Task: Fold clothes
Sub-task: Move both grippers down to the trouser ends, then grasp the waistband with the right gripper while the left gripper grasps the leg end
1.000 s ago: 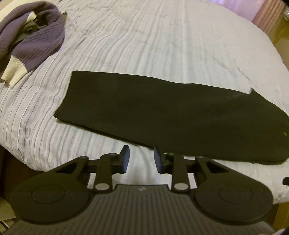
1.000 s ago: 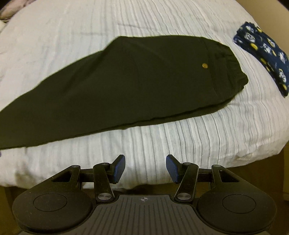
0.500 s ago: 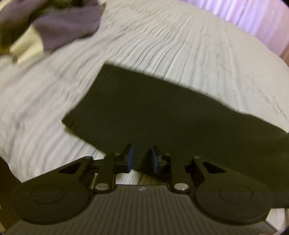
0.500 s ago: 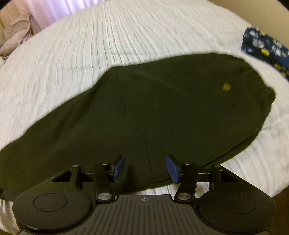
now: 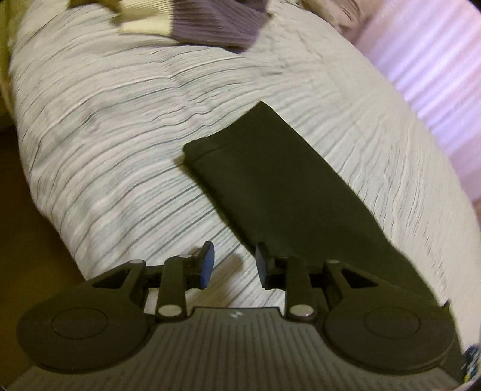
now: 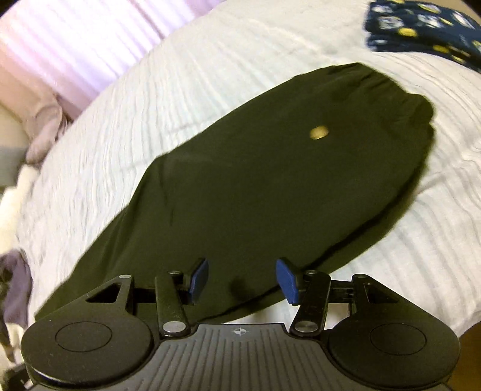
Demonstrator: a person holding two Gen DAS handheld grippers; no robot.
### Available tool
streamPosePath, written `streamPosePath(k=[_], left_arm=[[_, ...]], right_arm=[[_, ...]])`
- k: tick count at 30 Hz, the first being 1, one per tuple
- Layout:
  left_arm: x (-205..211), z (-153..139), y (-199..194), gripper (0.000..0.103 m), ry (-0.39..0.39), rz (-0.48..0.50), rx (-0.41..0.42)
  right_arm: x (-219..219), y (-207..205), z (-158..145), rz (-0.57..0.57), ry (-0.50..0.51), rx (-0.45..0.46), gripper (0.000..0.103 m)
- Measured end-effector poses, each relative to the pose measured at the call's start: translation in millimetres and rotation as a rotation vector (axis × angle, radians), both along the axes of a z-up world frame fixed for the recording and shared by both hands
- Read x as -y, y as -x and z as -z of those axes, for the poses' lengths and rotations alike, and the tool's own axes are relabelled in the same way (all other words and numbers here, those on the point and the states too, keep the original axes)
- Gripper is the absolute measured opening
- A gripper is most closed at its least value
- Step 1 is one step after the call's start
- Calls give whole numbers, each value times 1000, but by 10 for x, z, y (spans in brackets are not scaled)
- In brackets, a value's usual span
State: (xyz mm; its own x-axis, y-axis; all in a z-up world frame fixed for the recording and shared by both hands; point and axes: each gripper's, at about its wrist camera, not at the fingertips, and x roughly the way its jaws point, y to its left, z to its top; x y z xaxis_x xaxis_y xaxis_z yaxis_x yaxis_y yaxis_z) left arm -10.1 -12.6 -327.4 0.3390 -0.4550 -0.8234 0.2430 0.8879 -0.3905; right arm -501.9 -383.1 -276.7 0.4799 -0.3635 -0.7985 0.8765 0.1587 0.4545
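Observation:
Black trousers [image 5: 279, 186] lie flat, folded lengthwise, on a white striped bedspread [image 5: 114, 144]. In the left wrist view the leg hem points away from me. My left gripper [image 5: 234, 264] hovers at the leg's near long edge; its jaws are opening, with only bedspread showing between them. In the right wrist view the waist end of the trousers [image 6: 270, 186] carries a small gold button [image 6: 319, 132]. My right gripper [image 6: 242, 281] stands open over the near edge of the cloth, its blue pads [image 6: 287, 281] apart and not pressing on it.
A purple and cream knit sweater [image 5: 192, 21] lies at the far end of the bed. A dark blue patterned garment [image 6: 421, 33] lies beyond the waistband. Pink curtains [image 5: 436, 75] hang behind the bed. The bed's edge drops away at my left.
Both grippers came down and in toward the trousers and rolled, so the garment now runs diagonally. The left jaws narrowed, then widened again. The right jaws kept their gap.

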Motion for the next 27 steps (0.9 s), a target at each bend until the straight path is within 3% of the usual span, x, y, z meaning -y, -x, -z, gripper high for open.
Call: streamPosePath(k=[7, 9, 10, 11, 14, 22, 27], left_arm=[[33, -7, 116, 32, 98, -8, -7], [53, 25, 93, 33, 127, 8, -8], [54, 53, 75, 36, 144, 16, -5], [52, 85, 53, 37, 162, 24, 0], [3, 226, -17, 37, 211, 30, -6], [-120, 529, -103, 37, 306, 133, 49], [-179, 624, -98, 42, 390, 207, 104]], right_arm=[[65, 455, -55, 99, 46, 84, 54], [43, 590, -23, 150, 53, 131, 67], [39, 636, -14, 179, 66, 153, 88], [23, 675, 6, 204, 88, 176, 91], [-14, 768, 126, 259, 141, 249, 91], [-111, 1058, 523, 407, 151, 387, 90], [-174, 1200, 653, 397, 192, 482, 90]])
